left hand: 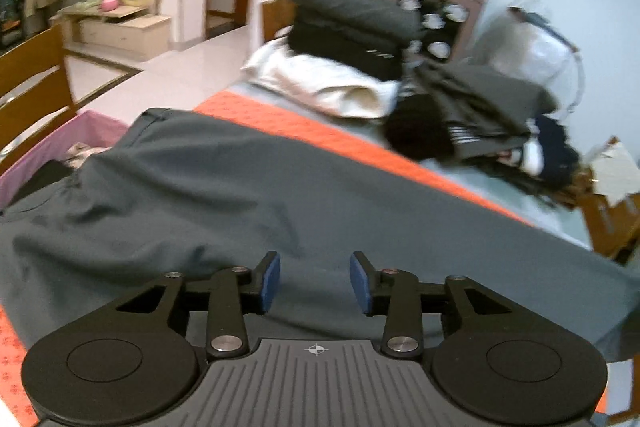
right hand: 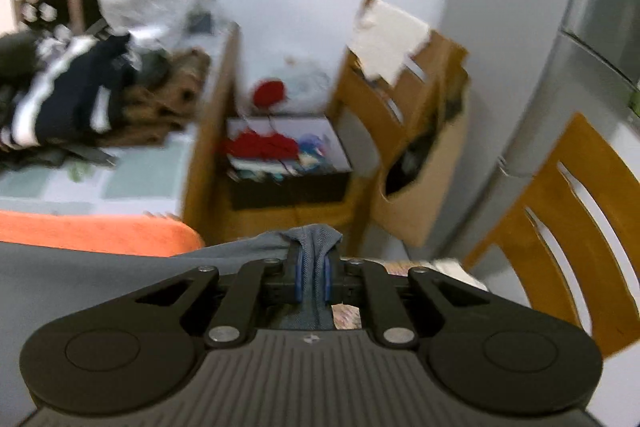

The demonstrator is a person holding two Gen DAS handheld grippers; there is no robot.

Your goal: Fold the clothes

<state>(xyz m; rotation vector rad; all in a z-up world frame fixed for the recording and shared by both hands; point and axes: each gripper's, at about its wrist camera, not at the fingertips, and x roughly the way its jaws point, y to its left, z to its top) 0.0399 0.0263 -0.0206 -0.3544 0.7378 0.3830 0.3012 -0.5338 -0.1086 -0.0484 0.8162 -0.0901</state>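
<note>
A dark grey garment [left hand: 248, 187] lies spread over the orange mat [left hand: 320, 139] on the table, its left end draped toward a pink bin [left hand: 60, 143]. My left gripper [left hand: 314, 281] is open and empty, just above the garment's near edge. My right gripper [right hand: 312, 277] is shut on a bunched grey corner of the same garment [right hand: 314, 239], held near the table's right end past the orange mat [right hand: 100, 233].
Folded black and cream clothes [left hand: 348, 43] and a loose dark pile [left hand: 480, 115] sit at the table's far side. Wooden chairs [right hand: 560, 227] stand to the right, with a box of red items [right hand: 280, 151] on the floor. A fridge [right hand: 580, 27] is at right.
</note>
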